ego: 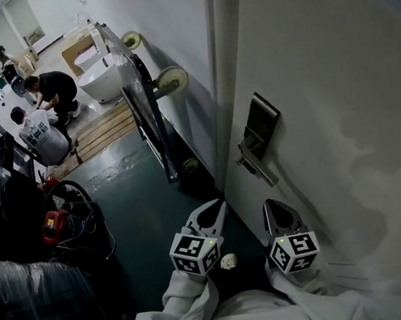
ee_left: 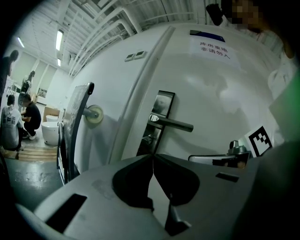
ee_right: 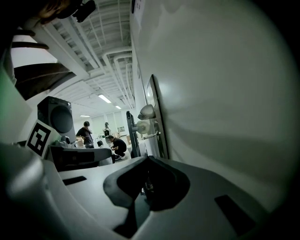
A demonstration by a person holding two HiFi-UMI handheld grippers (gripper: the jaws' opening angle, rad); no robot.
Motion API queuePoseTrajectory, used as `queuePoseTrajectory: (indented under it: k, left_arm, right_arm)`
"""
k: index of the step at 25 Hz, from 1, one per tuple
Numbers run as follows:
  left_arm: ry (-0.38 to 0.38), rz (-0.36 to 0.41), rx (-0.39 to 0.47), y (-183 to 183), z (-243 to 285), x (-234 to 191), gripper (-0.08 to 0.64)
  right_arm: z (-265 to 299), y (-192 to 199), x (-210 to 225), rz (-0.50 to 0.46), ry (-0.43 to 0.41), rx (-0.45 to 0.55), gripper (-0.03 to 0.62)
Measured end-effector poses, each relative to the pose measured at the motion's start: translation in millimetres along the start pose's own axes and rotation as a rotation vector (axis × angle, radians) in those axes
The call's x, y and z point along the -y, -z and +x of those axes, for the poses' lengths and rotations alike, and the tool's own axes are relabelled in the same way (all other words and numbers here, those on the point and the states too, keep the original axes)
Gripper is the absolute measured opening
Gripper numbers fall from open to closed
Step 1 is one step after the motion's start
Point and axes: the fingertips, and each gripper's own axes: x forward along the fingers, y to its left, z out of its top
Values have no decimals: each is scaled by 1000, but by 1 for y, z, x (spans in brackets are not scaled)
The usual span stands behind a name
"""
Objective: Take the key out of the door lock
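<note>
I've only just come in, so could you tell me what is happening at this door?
A person holding a two-jaw gripper in each hand stands at the white door. The left gripper and the right gripper are both shut, empty, and held clear of the dark metal lock plate and its silver lever handle. What looks like a small silvery key sticks out just under the handle, untouched.

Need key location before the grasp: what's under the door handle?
Under the door handle, a small metal key sticks out of the lock plate. The plate's lower end is covered by the left gripper; the keyhole itself can't be seen.
</note>
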Motion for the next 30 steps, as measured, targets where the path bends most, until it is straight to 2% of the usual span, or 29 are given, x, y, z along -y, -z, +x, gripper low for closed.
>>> queuePoseTrajectory:
  k: [2,7,15,24,30]
  left_arm:
    - [15,-37,-1,-1,4,-2,15]
    - [42,-188,-10,-2,12,-3,15]
    - [70,-365,15,-1,36,-6,15]
    - [134,-682,84,-7,69,-17,17]
    - [174,-795,115,-18,85,-20,20]
  right_arm:
    - [0,-1,-1,-6,-1,-1,52]
    - [-6,-4,0,-15,8,-7,52]
    - [5,5,-5,-28,-17,-29,51]
    - [14,7,1,-52,-17,-49,52]
    - [17,2,6,-62,-13,-54,52]
